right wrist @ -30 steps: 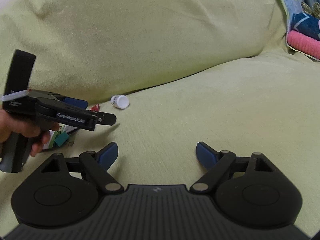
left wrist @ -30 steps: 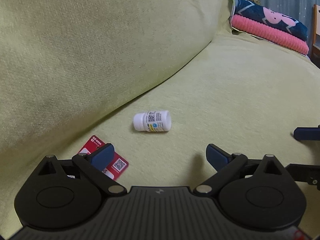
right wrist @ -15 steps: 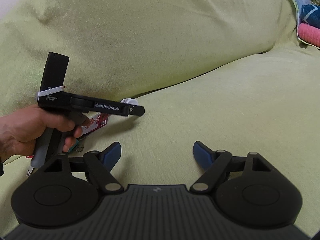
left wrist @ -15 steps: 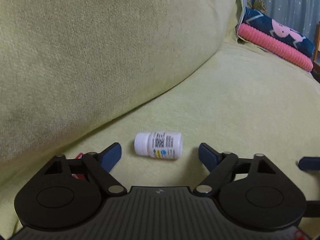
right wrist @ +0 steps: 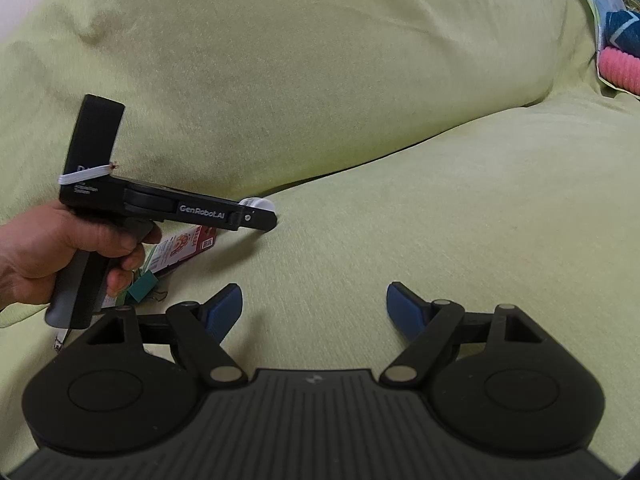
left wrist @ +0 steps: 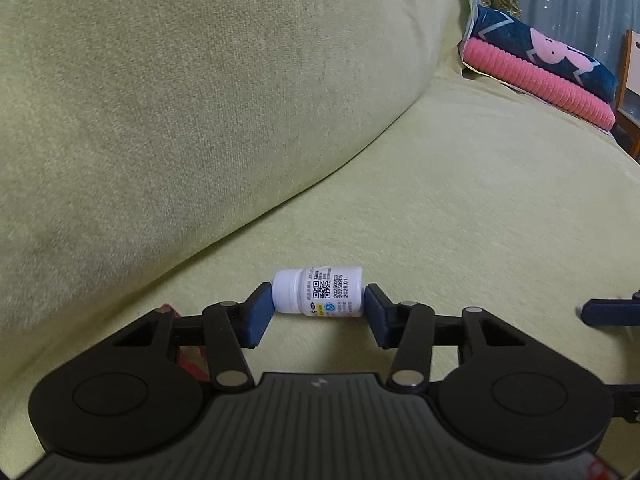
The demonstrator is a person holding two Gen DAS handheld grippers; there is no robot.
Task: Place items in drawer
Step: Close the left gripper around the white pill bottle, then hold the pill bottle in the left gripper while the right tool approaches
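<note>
A small white pill bottle (left wrist: 318, 291) lies on its side on the seat of a yellow-green sofa (left wrist: 460, 208), close to where the seat meets the back cushion. The left tongs (left wrist: 318, 300) are closed onto it: one blue pad presses the cap end, the other presses the base, and the bottle's printed label (a square code and rows of dates) faces up between them. A sliver of a red packet (left wrist: 188, 360) shows beneath the left finger linkage.

From the right wrist view, the left tongs (right wrist: 260, 216) appear side-on, held by a person's left hand (right wrist: 68, 248) wrapped around the grey handle, with only the white edge of the bottle (right wrist: 258, 204) visible at the tip. Under that hand lie the red packet (right wrist: 188, 246) and some green binder clips (right wrist: 142, 282) on the seat. The right tongs (right wrist: 314, 304) hang above bare sofa fabric with their blue pads spread wide, gripping nothing, well apart from the bottle.

At the far end of the sofa rests a folded pink and dark blue blanket (left wrist: 540, 68).
</note>
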